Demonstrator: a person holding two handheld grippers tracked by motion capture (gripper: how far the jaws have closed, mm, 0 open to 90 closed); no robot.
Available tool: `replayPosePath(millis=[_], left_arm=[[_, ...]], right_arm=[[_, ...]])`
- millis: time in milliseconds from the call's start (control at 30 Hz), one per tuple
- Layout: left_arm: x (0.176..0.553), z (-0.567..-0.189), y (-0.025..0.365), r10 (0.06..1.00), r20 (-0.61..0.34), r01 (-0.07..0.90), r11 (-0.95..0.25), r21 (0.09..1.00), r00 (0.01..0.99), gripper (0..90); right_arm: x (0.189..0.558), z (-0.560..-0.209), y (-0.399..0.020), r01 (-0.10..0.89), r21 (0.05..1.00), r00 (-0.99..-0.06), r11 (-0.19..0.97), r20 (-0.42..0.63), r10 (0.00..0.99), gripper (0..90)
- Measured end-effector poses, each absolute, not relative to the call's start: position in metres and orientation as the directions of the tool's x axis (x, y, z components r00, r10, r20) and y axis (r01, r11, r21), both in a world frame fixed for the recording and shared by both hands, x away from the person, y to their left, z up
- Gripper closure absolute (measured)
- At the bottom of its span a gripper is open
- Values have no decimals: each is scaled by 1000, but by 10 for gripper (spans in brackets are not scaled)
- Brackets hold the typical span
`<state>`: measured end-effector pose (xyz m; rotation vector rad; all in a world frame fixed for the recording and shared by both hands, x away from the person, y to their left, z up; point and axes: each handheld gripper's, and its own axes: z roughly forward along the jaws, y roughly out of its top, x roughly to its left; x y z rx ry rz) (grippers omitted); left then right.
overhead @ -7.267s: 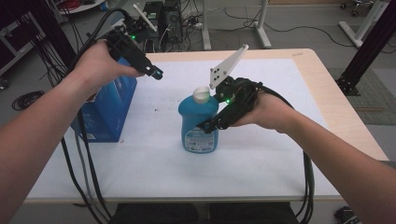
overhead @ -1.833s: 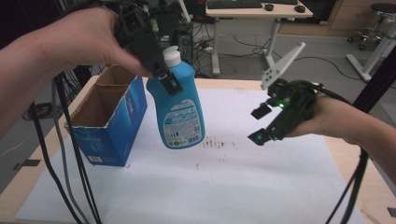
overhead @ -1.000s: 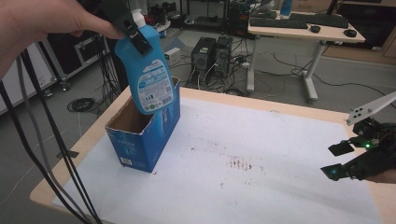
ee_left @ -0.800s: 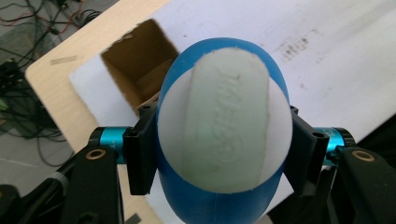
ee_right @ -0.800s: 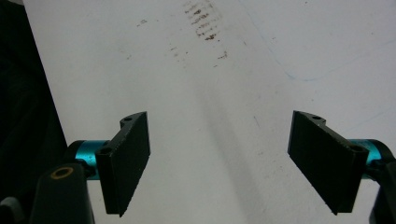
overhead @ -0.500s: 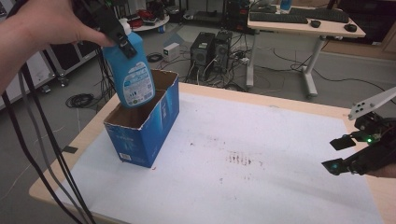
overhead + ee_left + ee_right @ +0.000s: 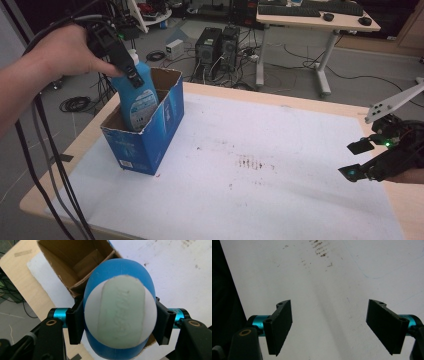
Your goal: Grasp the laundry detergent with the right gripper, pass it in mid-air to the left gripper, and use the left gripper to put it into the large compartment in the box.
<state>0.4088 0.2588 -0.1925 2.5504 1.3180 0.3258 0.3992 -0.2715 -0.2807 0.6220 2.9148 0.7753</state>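
Bottle (image 7: pixel 136 97): blue body, white cap, pale label. Box (image 7: pixel 150 130): blue outside, brown cardboard inside. Worktop (image 7: pixel 280 165): white sheet with dark smudges, light wood edge. Gripper fingers (image 7: pixel 280 325): black, teal collars behind.

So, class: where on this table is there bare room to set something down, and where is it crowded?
Free: the white mat between the cardboard box and the right gripper. Crowded: the box, where the left gripper holds the blue bottle.
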Motion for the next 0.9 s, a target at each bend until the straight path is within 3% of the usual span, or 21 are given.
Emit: replayPosePath(millis=[533,900], left_arm=[[413,-258,259,772,83,736,-628,253,630,383],[417,-278,258,778,67,743,-619,253,625,382]], right_arm=[[396,-285,-269,366,475,-918,800,45,393,207],[395,-289,-271,373,476,-915,796,50,400,207]])
